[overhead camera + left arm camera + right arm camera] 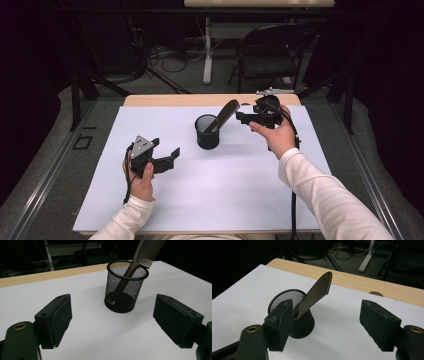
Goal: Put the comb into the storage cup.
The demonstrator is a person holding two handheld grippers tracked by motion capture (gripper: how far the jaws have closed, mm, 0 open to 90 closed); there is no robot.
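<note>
A: Right gripper (243,118) status?
B: Jaws wide apart, nothing between the pads. Held above the white table (210,200), just right of the black wire-mesh cylindrical cup (207,132).
A: Brown plastic comb (223,115)?
B: Standing in the cup, handle end down at the bottom, toothed end leaning up over the rim toward the right gripper. Free of the pads.
A: Left gripper (172,156)?
B: Jaws spread too, empty. Low over the table, left of the cup and well apart from it, pointed at it.
A: Cup?
B: Upright, near the table's far wooden edge (200,100).
</note>
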